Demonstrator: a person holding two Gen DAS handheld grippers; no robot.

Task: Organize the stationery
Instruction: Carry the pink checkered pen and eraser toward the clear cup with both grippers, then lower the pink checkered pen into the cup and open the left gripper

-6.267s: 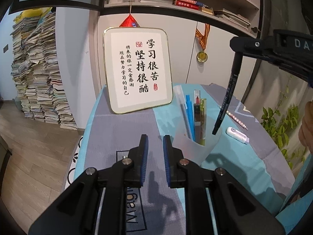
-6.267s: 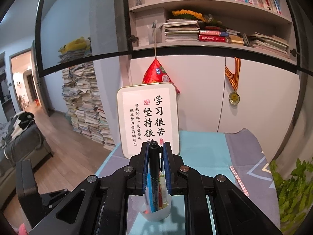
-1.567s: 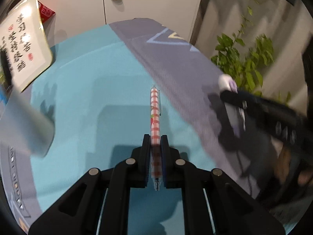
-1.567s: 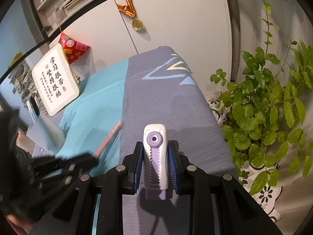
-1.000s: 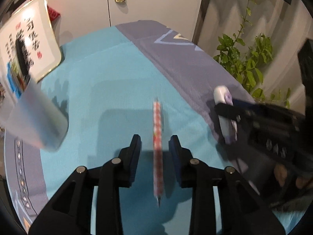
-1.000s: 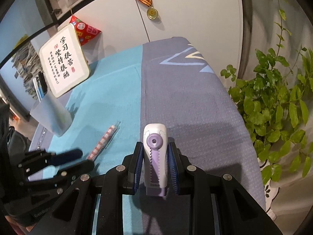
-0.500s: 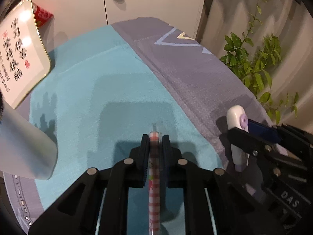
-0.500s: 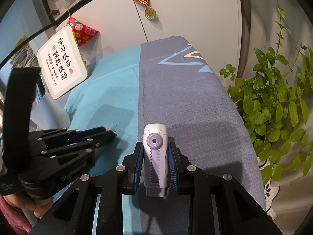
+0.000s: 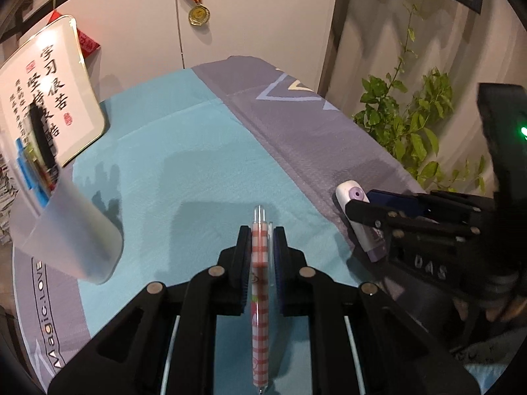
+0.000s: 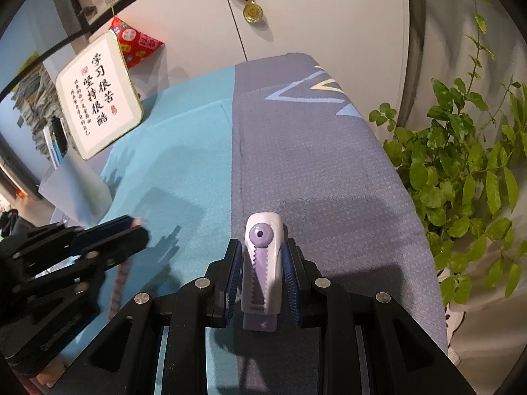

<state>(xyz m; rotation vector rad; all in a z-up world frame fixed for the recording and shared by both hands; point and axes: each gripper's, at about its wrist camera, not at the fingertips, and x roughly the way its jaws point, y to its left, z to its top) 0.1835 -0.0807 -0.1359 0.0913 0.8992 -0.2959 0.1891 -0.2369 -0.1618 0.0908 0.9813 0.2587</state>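
In the left wrist view, my left gripper (image 9: 260,256) has its jaws narrow and pressed on the checked pen (image 9: 260,296). The pen lies along the line of my fingers, its clear end sticking out toward 12 o'clock and its tip pointing back toward 6 o'clock. The grip sits near the upper end of the pen, so the long lower part hangs free; I think it can swing or slide out if I turn the wrist quickly. The white cup (image 9: 66,230) with other pens stands at about 9 o'clock on the blue tablecloth (image 9: 197,151), leaning in this fisheye picture. At 3 o'clock I see my right gripper (image 9: 369,210) with the correction tape (image 9: 357,217).

In the right wrist view, my right gripper (image 10: 263,263) has the jaws closed on the white and purple correction tape (image 10: 262,263), which stands between the pads, just above the grey part of the tablecloth (image 10: 313,164). My left gripper (image 10: 131,230) is at 9 o'clock, rather blurred, with the pen (image 10: 120,279) under it. The cup (image 10: 75,187) is at 10 o'clock, in front of the framed sign (image 10: 98,98).

Both grippers are near to each other. If both go to the cup together, they may knock together or tip the light cup over.
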